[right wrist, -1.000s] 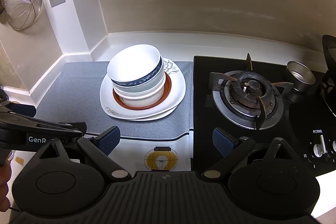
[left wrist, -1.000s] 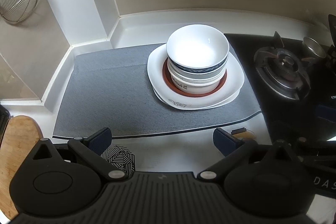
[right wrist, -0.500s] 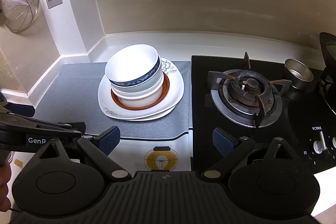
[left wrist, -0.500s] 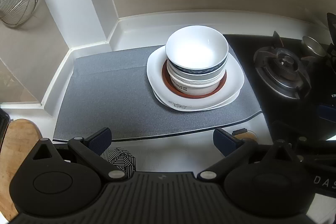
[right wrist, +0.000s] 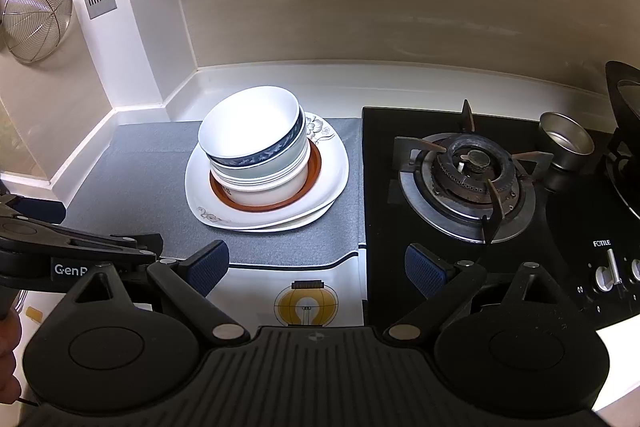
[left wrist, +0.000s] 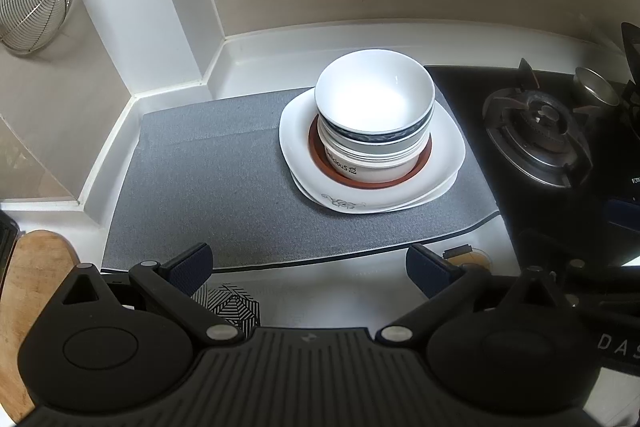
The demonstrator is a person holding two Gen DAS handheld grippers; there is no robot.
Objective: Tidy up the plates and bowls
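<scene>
Both grippers, left gripper [left wrist: 308,265] and right gripper [right wrist: 317,265], are hovering spread and empty; the tilted top bowl [right wrist: 251,131] risks sliding off the bowl stack [left wrist: 374,143] if nudged.

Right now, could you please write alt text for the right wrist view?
A stack of bowls sits on white plates on a grey mat, left of a gas stove. The right gripper is open and empty in the foreground.

Home kitchen corner, gas stove [right wrist: 476,183] set into a white counter [left wrist: 320,291], wire strainer [right wrist: 36,15] hanging on the wall, stacked bowls [left wrist: 374,119] and plates [left wrist: 372,163] beside the burner
</scene>
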